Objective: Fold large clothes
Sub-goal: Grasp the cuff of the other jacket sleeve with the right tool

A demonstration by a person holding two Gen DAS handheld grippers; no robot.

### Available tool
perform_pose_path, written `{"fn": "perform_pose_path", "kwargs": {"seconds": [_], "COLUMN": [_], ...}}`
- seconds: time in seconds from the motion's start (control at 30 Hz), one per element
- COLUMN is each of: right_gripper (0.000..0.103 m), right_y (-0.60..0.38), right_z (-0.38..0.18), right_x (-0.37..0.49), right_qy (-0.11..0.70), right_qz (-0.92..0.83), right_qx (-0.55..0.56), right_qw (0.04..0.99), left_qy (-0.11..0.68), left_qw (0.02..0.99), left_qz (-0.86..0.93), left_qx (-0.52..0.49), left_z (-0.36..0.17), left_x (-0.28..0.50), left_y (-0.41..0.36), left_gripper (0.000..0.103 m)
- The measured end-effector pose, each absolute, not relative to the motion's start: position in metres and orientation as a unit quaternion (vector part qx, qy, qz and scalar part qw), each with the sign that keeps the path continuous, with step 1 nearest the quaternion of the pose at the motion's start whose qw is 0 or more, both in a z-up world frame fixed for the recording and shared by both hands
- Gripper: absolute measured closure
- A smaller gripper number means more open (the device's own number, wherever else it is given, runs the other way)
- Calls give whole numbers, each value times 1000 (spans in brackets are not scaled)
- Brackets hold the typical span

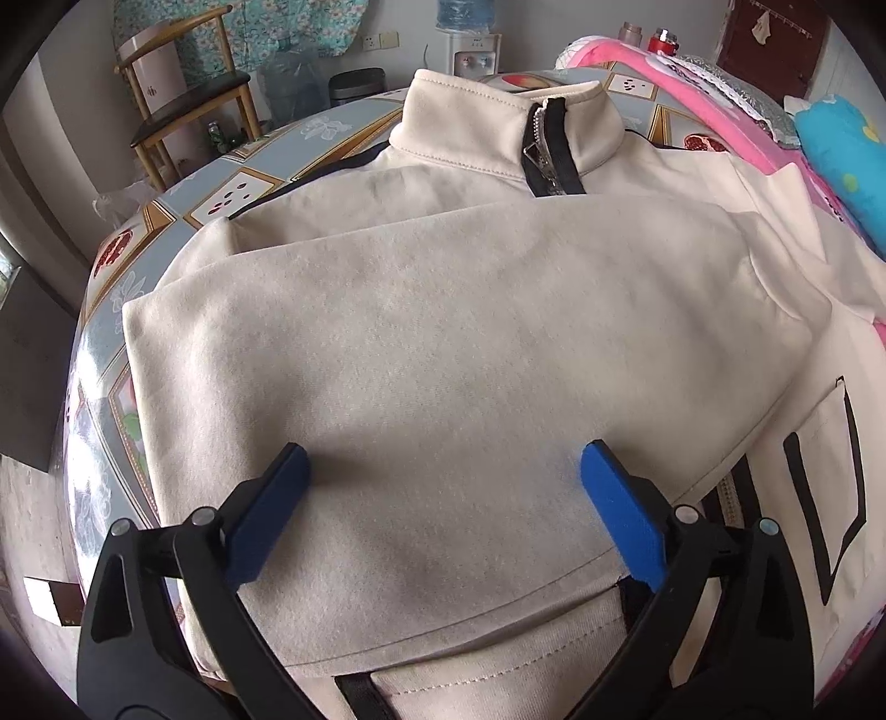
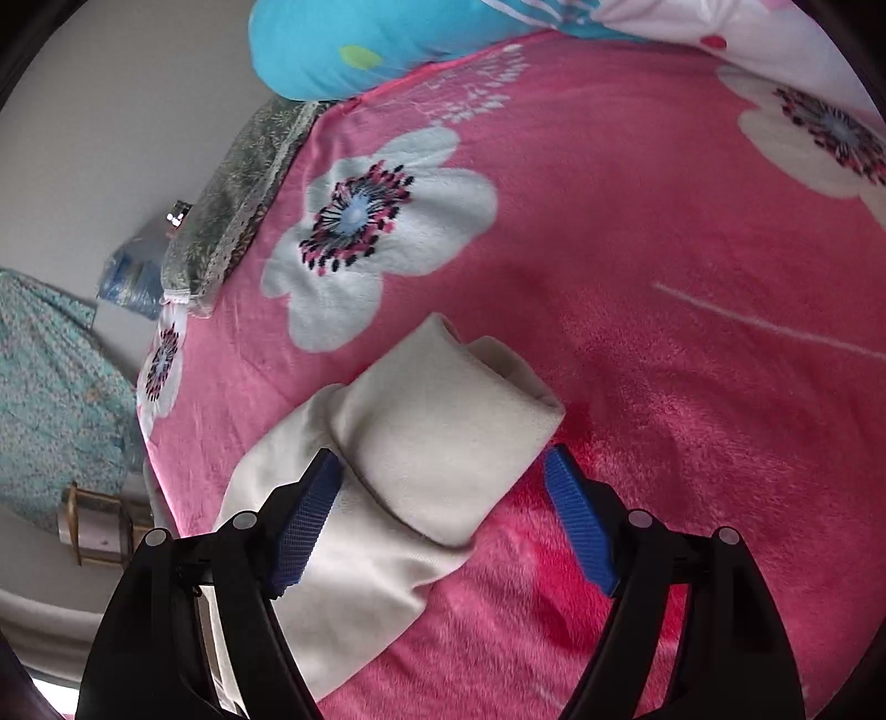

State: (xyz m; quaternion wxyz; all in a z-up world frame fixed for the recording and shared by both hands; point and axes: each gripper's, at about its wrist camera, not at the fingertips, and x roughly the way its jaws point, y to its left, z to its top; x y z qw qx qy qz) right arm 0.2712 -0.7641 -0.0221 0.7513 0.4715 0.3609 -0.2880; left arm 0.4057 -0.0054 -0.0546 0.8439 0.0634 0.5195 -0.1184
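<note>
A large cream zip-collar sweatshirt (image 1: pixel 443 332) lies flat on a patterned tabletop, collar (image 1: pixel 498 116) at the far side, one side folded over its front. My left gripper (image 1: pixel 443 471) is open, hovering just above the folded panel near the hem. In the right wrist view the cream sleeve (image 2: pixel 432 432) lies on a pink blanket, its cuff end folded back on itself. My right gripper (image 2: pixel 443 482) is open, its blue fingers (image 2: pixel 310 520) straddling the sleeve, holding nothing.
The tabletop (image 1: pixel 232 188) shows at the left and far side. A pink floral blanket (image 2: pixel 664 277) covers the bed on the right, with a blue pillow (image 2: pixel 354 50) at its far end. A wooden chair (image 1: pixel 183 105) and water dispenser (image 1: pixel 470 50) stand behind.
</note>
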Motion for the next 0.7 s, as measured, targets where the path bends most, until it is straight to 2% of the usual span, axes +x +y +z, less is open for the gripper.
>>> {"fn": "perform_pose_path", "kwargs": {"seconds": [0.03,0.1,0.2,0.43,0.7], "right_gripper": [39,64,91,94,94], "right_y": [-765,-762,-750,-688,-539], "right_z": [-24,-21,1,107,238], "right_x": [272,276,282,289,308], "right_qy": [357,354,357,316,273], "right_qz": [-286,-279,-286,-225,-97], "right_qx": [470,462,418,323,210], "right_qw": [755,764,785,863,934], "left_qy": [520,521,524,531,525], "left_qw": [843,843,840,836,840], "left_qz": [-119,-120,-120,-117,-115], "left_qx": [64,66,68,70,68], "left_z": [-55,-55,-55,-55,-55], "left_x": [406,406,406,408,405], "left_y": [-6,-6,-7,-8,-8], "left_gripper": [8,8,8,7,7]}}
